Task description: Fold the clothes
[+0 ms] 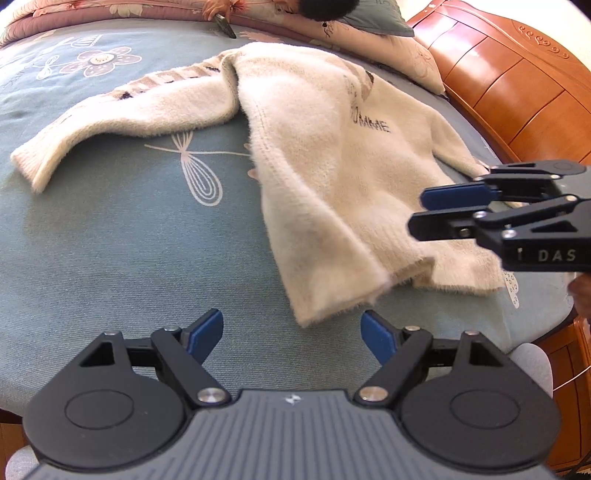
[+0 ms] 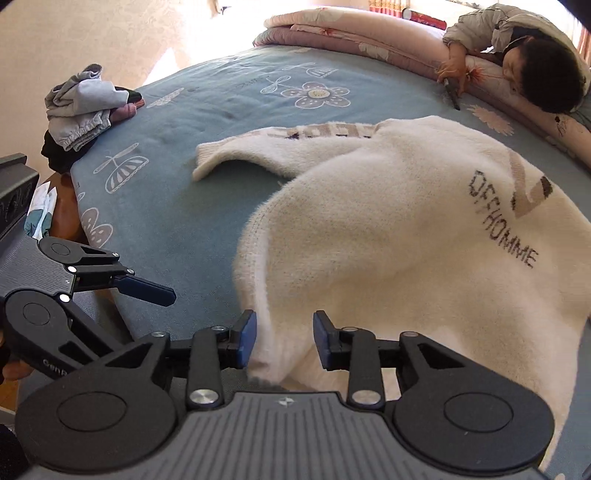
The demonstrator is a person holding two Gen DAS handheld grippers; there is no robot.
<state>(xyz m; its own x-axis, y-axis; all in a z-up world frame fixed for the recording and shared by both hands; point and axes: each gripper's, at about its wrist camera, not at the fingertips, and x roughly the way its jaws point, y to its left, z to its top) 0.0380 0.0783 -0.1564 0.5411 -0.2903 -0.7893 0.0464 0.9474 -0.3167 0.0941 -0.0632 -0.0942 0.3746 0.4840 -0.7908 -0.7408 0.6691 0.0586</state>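
A fluffy cream sweater (image 1: 332,166) with dark lettering lies on the blue patterned bedsheet (image 1: 129,240), body folded over and one sleeve (image 1: 110,122) stretched out left. My left gripper (image 1: 291,325) is open and empty above the sheet, just short of the sweater's near hem corner. My right gripper (image 1: 417,210) hovers at the right over the hem, jaws a little apart. In the right wrist view the sweater (image 2: 406,240) fills the right side; its hem fold lies between the right gripper (image 2: 284,332) pads, which do not press it. A left finger (image 2: 147,290) shows at the left.
A person (image 2: 535,74) lies at the far edge of the bed on a rolled pink quilt (image 2: 351,37), hand on a dark object (image 1: 225,26). A pile of grey and dark clothes (image 2: 85,107) sits at the far left corner. A wooden bed frame (image 1: 517,74) bounds the right.
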